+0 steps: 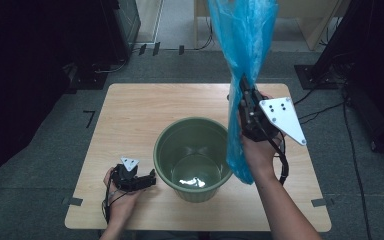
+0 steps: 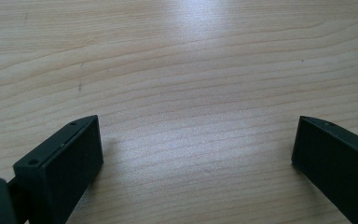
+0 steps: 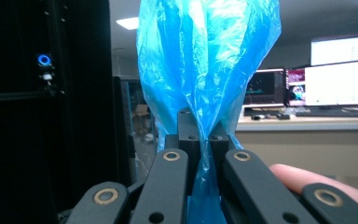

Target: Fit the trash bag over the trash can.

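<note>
We are holding the thin blue plastic bag (image 1: pixel 244 45) clamped in the right gripper (image 1: pixel 243 89), raised beside the round green plastic bucket (image 1: pixel 192 157). The left gripper (image 2: pixel 193 140) is resting spread on the wooden table (image 1: pixel 130 115); it should catch the bag's hem.

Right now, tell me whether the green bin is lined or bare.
Bare: the green bin stands unlined; the blue bag hangs bunched beside it.
</note>
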The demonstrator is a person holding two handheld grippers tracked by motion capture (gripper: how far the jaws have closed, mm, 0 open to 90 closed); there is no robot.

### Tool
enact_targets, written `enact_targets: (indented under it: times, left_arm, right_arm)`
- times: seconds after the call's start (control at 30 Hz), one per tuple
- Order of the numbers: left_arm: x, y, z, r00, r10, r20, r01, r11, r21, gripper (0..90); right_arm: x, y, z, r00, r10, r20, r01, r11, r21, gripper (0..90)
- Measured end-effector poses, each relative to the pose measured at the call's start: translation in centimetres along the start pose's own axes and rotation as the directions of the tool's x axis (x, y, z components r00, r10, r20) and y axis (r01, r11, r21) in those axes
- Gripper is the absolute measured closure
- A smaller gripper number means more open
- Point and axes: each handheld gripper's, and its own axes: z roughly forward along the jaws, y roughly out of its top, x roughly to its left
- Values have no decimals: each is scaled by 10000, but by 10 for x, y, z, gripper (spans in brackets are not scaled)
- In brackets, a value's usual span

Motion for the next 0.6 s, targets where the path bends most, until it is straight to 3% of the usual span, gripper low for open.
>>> enact_targets:
  times: [0.13, 0.37, 0.6]
  left_arm:
    - [0, 0, 0, 10000, 0, 1, 0, 10000, -1, 12]
    - [0, 0, 0, 10000, 0, 2, 0, 10000, -2, 12]
    - [0, 0, 0, 10000, 2, 10, -2, 10000, -6, 12]
  right_arm:
    - [17, 5, 8, 9996, 201, -206, -203, 9997, -123, 900]
    - [35, 4, 17, 9988, 375, -325, -382, 9990, -224, 900]
    - [45, -8, 23, 9994, 281, -186, -286, 9991, -306, 900]
